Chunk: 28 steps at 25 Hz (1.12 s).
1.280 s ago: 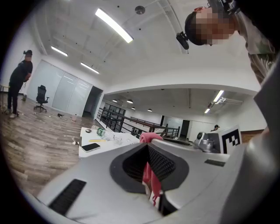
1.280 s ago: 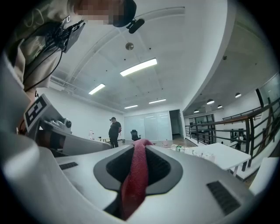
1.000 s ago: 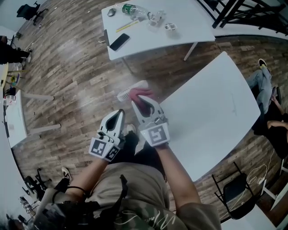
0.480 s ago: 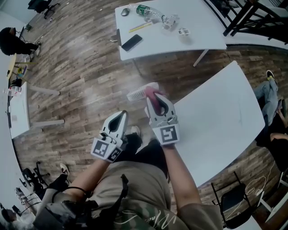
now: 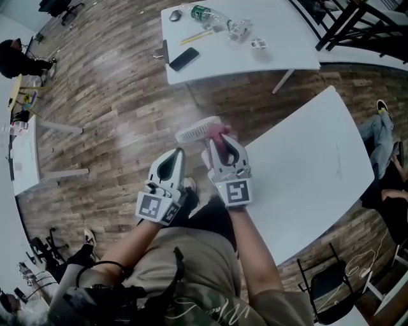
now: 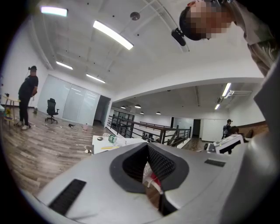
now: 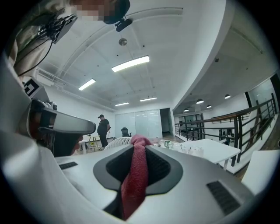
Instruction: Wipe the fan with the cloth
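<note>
A small white fan point(image 5: 193, 132) stands by the near corner of the large white table point(image 5: 306, 159); its grille also shows in the right gripper view, where the fan point(image 7: 114, 141) sits just past the jaws. My right gripper point(image 5: 220, 138) is shut on a red cloth point(image 5: 220, 135), which lies against the fan's right side. The cloth point(image 7: 134, 179) runs as a folded strip between the jaws of the right gripper point(image 7: 139, 143). My left gripper point(image 5: 177, 153) hovers just left of the fan, shut with nothing in it. The left gripper point(image 6: 148, 145) shows its jaws together.
A second white table point(image 5: 255, 57) farther off carries a black phone point(image 5: 182, 59), a plastic bottle point(image 5: 213, 15) and small items. A dark chair point(image 5: 335, 277) stands at lower right. Wooden floor point(image 5: 115, 127) lies to the left. A person point(image 6: 26, 103) stands far off.
The right gripper with the cloth has shifted a little along the fan's side. The left gripper has edged closer to the fan and turned slightly.
</note>
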Each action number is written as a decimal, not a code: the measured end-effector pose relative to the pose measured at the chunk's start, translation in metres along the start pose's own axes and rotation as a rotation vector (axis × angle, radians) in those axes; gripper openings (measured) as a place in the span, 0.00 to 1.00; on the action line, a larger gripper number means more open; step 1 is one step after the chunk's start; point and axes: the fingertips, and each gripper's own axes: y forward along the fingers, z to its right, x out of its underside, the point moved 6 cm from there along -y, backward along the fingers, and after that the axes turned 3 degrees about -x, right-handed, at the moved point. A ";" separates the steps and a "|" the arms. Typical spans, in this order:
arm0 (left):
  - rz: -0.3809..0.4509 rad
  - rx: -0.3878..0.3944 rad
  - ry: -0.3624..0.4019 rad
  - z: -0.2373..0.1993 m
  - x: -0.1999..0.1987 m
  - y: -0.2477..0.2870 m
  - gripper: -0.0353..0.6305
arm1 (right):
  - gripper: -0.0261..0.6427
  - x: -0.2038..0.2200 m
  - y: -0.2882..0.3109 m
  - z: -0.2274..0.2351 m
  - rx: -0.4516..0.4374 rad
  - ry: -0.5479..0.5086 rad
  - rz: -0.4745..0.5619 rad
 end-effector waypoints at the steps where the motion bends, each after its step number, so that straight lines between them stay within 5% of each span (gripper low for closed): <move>1: -0.006 -0.015 0.014 0.004 0.000 0.004 0.08 | 0.17 0.001 0.000 -0.001 0.004 -0.002 -0.002; 23: -0.008 -0.237 0.092 0.049 0.038 0.046 0.08 | 0.16 0.059 -0.005 0.027 0.016 0.089 -0.065; 28: -0.023 -0.201 0.089 0.061 0.042 0.047 0.08 | 0.16 0.067 -0.007 0.025 0.010 0.083 -0.061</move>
